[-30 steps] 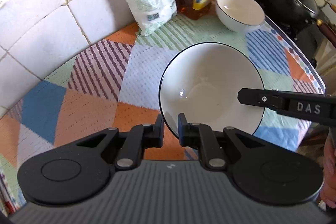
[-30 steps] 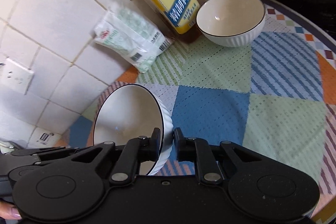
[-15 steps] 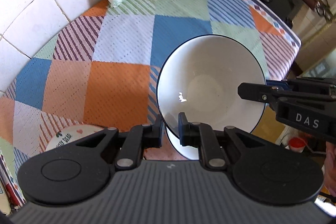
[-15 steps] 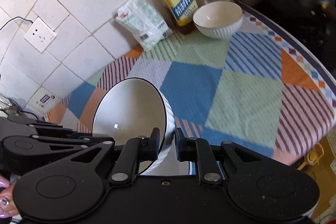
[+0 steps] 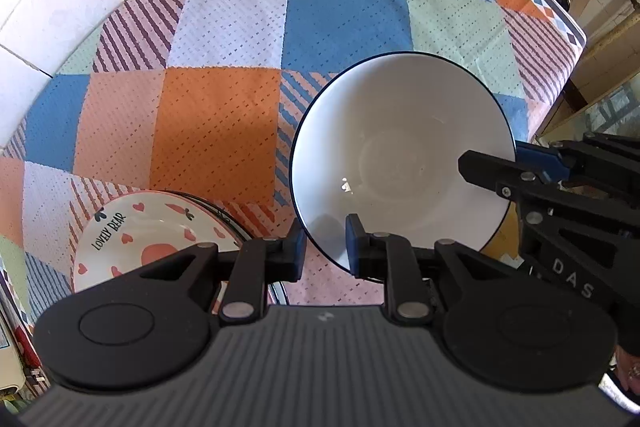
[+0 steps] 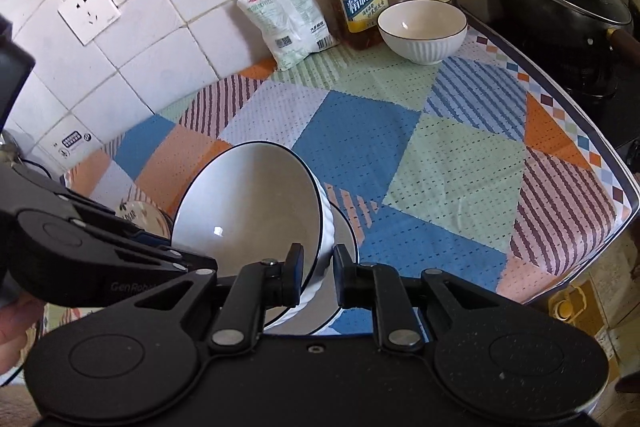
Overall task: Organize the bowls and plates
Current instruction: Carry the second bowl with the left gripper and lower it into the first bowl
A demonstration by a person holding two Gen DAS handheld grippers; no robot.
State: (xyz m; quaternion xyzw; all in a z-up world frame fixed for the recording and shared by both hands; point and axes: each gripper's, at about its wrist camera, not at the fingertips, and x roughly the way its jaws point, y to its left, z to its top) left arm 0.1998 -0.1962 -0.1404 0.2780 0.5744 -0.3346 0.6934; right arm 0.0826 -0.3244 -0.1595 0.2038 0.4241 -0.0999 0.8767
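Both tongs pinch one white bowl.

The left gripper (image 5: 326,243) clamps the large bowl (image 5: 400,163) by its near rim; the right gripper (image 6: 317,277) nips the opposite rim, tilting it above the patchwork cloth (image 6: 420,147), beside the heart-patterned plate (image 5: 132,239). A small bowl (image 6: 422,31) sits well apart.

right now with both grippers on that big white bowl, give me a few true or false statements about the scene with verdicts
1. The large white bowl with a dark rim is pinched at its rim by both the left gripper and the right gripper. True.
2. The small ribbed white bowl is nested inside the large bowl. False: it sits apart near the two bottles, on the patchwork cloth.
3. The heart-patterned plate reading "LOVELY BEAR" lies to the left of the held bowl in the left wrist view. True.
4. The black lidded pot stands on the patchwork cloth. False: it stands beyond the cloth's edge.
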